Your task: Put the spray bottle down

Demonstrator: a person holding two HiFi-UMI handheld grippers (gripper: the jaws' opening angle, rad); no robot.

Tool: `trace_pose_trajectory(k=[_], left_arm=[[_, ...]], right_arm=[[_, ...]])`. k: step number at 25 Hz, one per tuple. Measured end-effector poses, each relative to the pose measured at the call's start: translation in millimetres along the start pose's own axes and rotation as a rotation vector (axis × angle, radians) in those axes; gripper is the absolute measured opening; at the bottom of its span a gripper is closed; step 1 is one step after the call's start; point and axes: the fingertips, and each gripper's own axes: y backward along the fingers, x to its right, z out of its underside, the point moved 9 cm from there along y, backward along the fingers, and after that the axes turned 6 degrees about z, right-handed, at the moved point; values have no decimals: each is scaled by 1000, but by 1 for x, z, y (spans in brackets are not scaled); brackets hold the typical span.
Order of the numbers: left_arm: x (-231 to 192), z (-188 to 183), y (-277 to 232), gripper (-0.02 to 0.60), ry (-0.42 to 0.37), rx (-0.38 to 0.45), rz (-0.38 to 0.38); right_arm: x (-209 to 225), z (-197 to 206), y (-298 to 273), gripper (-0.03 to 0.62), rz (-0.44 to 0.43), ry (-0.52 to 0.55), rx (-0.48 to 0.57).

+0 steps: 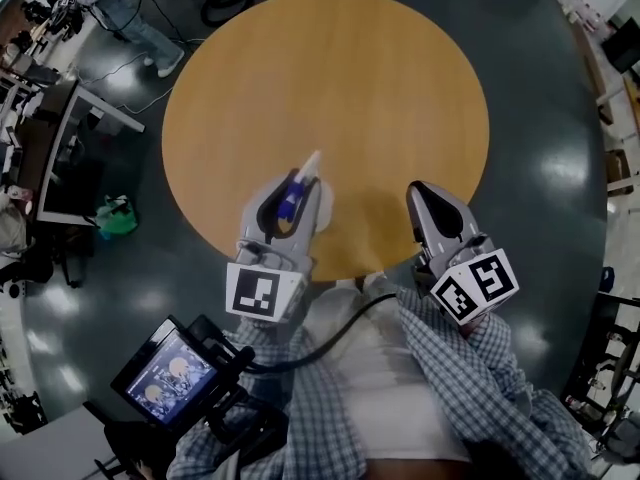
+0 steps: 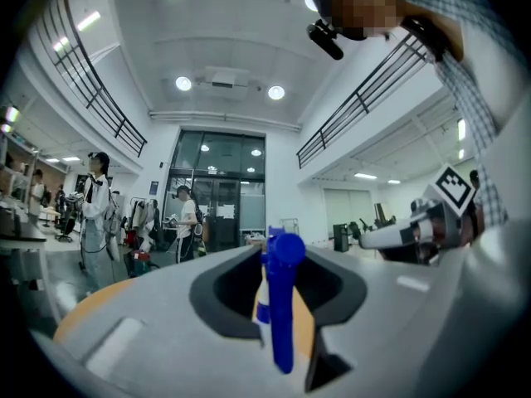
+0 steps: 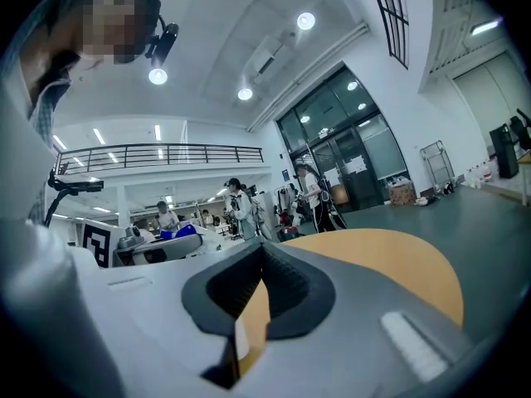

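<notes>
The spray bottle (image 1: 291, 204) is gripped by the left hand-held gripper (image 1: 296, 188) over the surface (image 1: 340, 78); the right hand-held gripper (image 1: 424, 190) is closed.

Your spray bottle (image 1: 290, 205) is blue and white, and the round surface (image 1: 380, 88) is a light wood tan. Your shirt (image 1: 520, 388) is blue-and-white check, the marker cubes (image 1: 263, 293) carry black-and-white squares, and the floor (image 1: 545, 168) is dark glossy grey.

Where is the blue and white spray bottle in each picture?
Head view: blue and white spray bottle left of centre, held by the left gripper.
Left gripper view: bottom centre, between the jaws.
Right gripper view: small blue bit, left.
Shared landmark: round wooden table.
</notes>
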Motion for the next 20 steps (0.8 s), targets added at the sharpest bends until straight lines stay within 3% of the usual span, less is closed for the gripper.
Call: trace_pose_trajectory(k=[10, 20], left_arm=[[-8, 15, -22, 107, 23, -19, -14], [4, 14, -12, 110, -4, -18, -47]], right_arm=[[21, -11, -25, 6, -22, 16, -44], [16, -13, -38, 6, -111, 11, -62]])
